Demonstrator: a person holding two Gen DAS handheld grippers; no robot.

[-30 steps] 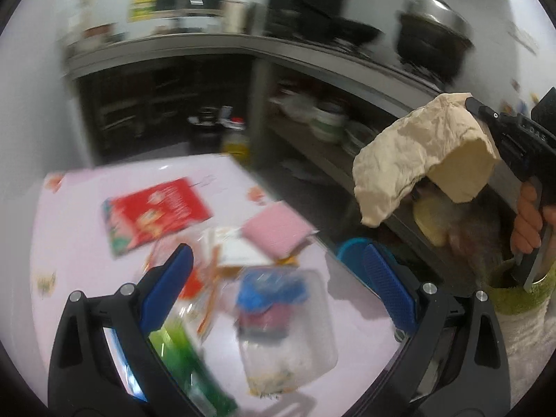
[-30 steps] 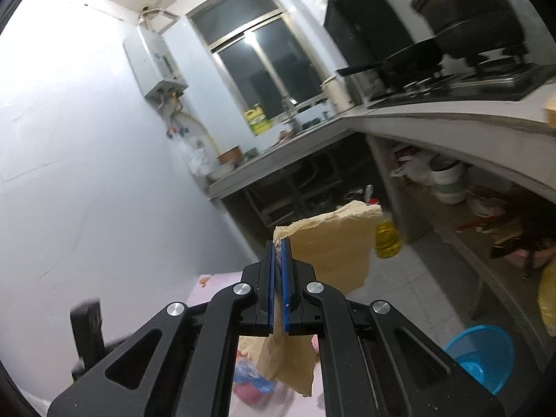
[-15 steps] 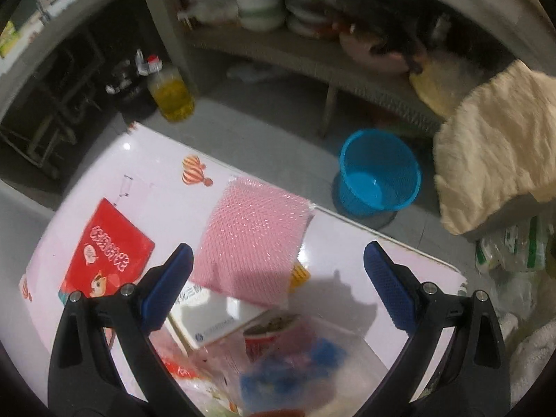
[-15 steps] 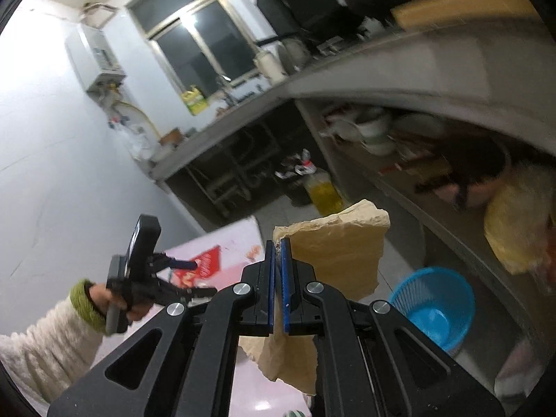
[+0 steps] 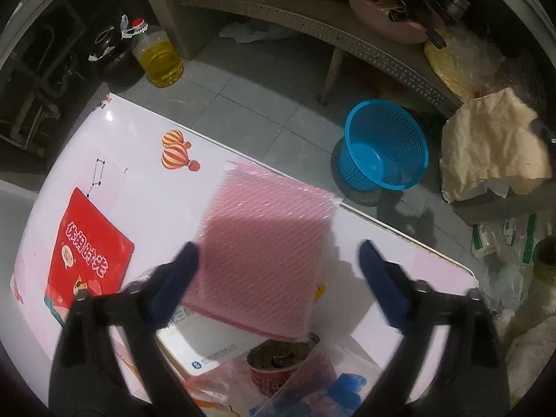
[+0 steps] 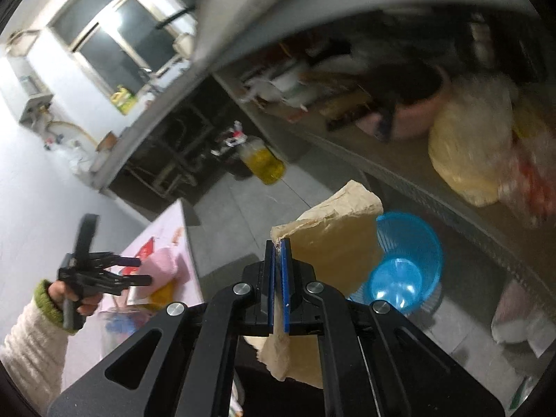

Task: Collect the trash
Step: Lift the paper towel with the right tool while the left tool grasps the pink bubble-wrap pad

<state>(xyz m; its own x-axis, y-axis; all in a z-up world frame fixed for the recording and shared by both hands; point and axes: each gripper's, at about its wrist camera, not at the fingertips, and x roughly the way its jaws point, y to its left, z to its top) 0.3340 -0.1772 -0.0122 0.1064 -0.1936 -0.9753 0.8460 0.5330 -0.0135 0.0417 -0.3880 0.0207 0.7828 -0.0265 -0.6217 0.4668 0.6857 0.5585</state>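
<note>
Since a second ago we are tipping our left tongs [image 5: 274, 264] from a slanting look across the kitchen to pointing almost straight down, and their blue pads have just been closing in a little, with the flat pink netted foam packet [image 5: 267, 246] lying below and between them but untouched. We are looking down on the glossy white tabletop with balloon stickers [image 5: 146, 173], where that packet is resting on a white carton [image 5: 205, 344] near the far edge. A red printed snack bag [image 5: 83, 250] is lying flat to the left, and a round red paper cup [image 5: 281, 361] is standing just beside the packet's near corner. On the grey tiled floor beyond the tabletop a round blue plastic mesh basket [image 6: 406, 267] is standing upright. Our right tongs [image 6: 277, 278] are staying pressed together, pinching a crumpled beige paper sheet [image 6: 333, 239] that is hanging in the air near that basket.
</note>
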